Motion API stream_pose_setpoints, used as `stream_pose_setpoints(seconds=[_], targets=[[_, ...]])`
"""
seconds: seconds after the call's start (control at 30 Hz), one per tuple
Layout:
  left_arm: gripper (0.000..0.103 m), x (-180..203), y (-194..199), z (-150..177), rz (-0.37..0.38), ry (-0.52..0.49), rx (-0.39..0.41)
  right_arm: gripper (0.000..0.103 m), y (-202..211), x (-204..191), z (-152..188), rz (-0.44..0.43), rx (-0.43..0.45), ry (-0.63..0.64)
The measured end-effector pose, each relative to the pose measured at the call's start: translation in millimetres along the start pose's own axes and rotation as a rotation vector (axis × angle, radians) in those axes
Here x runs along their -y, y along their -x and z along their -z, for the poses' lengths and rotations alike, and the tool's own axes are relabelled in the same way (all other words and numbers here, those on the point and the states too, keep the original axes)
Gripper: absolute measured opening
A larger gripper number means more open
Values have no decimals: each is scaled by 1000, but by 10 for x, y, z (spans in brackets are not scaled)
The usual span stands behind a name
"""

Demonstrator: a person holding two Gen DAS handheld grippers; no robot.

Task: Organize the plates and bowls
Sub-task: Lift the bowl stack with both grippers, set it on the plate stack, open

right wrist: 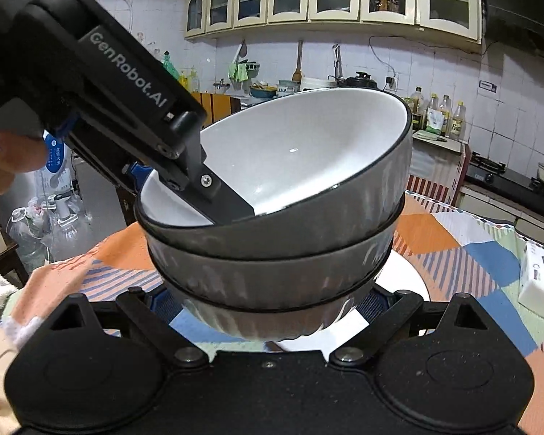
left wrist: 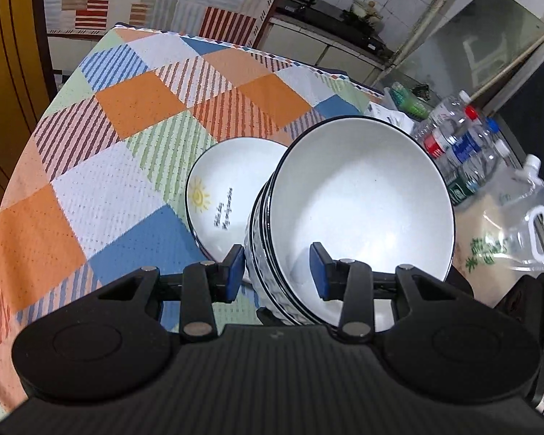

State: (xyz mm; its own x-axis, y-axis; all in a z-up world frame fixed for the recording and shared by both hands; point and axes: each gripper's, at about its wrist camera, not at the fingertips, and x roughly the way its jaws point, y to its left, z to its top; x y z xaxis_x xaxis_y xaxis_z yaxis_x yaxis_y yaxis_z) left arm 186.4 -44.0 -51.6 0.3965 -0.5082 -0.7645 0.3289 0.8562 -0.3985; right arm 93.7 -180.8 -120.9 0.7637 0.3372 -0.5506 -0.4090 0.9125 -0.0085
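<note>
Stacked bowls are being straddled at the near rim by the left gripper, fingers part-open, not clamped; right gripper fingers are flanking the stack's base, wide, steadying it above the plate on the bench.

Stacked bowls between two grippers

Three nested bowls are sitting tilted above the quilted tablecloth, with a plate showing just behind their base. The left gripper is reaching in from the upper left, one finger lying inside the top bowl's rim, the other hidden outside it. The right gripper is spreading wide around the lowest bowl, pads mostly hidden. A tissue box is lying at the right.
</note>
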Motion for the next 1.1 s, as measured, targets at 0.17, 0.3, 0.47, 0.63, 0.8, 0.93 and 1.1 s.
stream_pose_setpoints(seconds=[0.17,0.3,0.47,0.63,0.8,0.93,1.1], targets=[[37,20,-282,-180,-31,-40,9,97,-260,193,-44,14,-25,-8],[37,44,-527,-254,-68,-65,21,97,-483,353,-16,7,-54,-39],[37,-27,-772,-346,-59,-45,6,97,-655,421,53,34,-73,-40],[37,-84,-951,-382,-63,-31,10,97,-800,499,91,44,-97,-73],[37,-98,-1057,-361,-85,-37,6,97,-881,536,121,37,-117,-88],[37,-125,-1123,-337,-95,-28,-6,97,-947,534,159,43,-141,-65],[37,-149,-1156,-285,-72,-35,-10,96,-957,545,208,65,-143,-80]])
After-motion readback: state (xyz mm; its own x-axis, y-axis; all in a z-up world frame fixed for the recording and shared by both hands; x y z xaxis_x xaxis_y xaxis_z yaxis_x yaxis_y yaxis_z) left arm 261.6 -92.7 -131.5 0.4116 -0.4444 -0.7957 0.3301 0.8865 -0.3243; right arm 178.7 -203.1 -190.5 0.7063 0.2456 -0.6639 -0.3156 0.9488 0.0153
